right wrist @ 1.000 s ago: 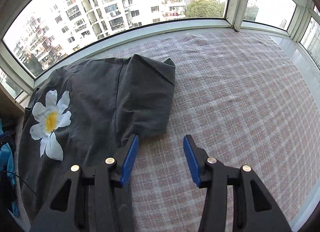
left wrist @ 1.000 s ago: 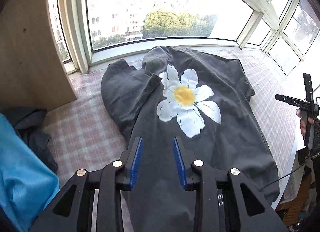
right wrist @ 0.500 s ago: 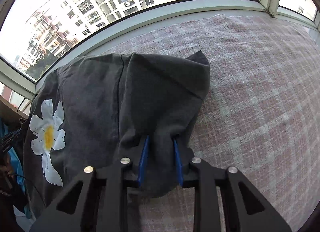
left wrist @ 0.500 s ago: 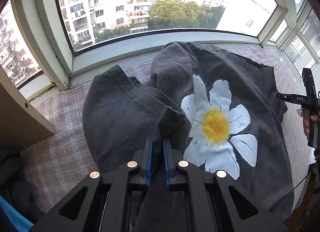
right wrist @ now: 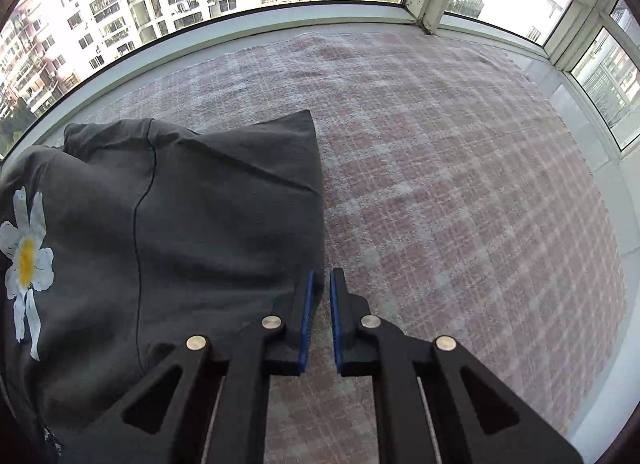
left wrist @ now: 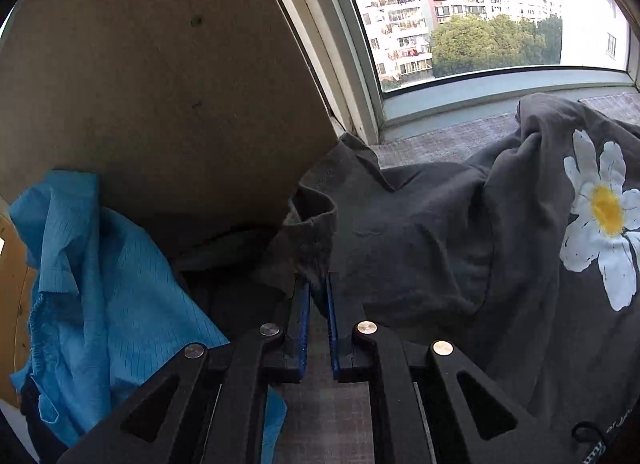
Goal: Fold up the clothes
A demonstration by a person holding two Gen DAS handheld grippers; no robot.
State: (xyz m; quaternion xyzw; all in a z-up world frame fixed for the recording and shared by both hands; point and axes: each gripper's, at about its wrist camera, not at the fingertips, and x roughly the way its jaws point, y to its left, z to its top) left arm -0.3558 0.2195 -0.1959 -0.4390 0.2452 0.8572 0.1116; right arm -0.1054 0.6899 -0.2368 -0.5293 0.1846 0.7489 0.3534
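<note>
1. Left tongs (left wrist: 317,292): I have the blue pads nearly together, clamped on the hem of the left sleeve of the dark grey T-shirt (left wrist: 432,232). The cloth rises out of the pads in a small rumpled peak.
2. Right tongs (right wrist: 319,296): drawn close on the near right edge of the same T-shirt (right wrist: 168,232). A thin strip of cloth sits between the pads, so I judge them clamped on it, though only just.
3. Step in hand, as I judge it: spreading the garment sideways by both sleeves before any fold. To do it well I would pull both tongs outward evenly, keep them low over the checked cover (right wrist: 440,184), and stop once the chest lies flat. The right grip looks shallow and could slip under a hard pull.
4. The T-shirt lies front up on the checked cover under the window (left wrist: 460,16), bunched in deep folds at its left shoulder. A white daisy print (left wrist: 604,220) with a yellow centre marks the chest.
5. Left surroundings: a blue garment (left wrist: 104,288) is heaped against a wooden panel (left wrist: 152,96), just beside my left tongs. I would keep the sleeve from dragging over it.
</note>
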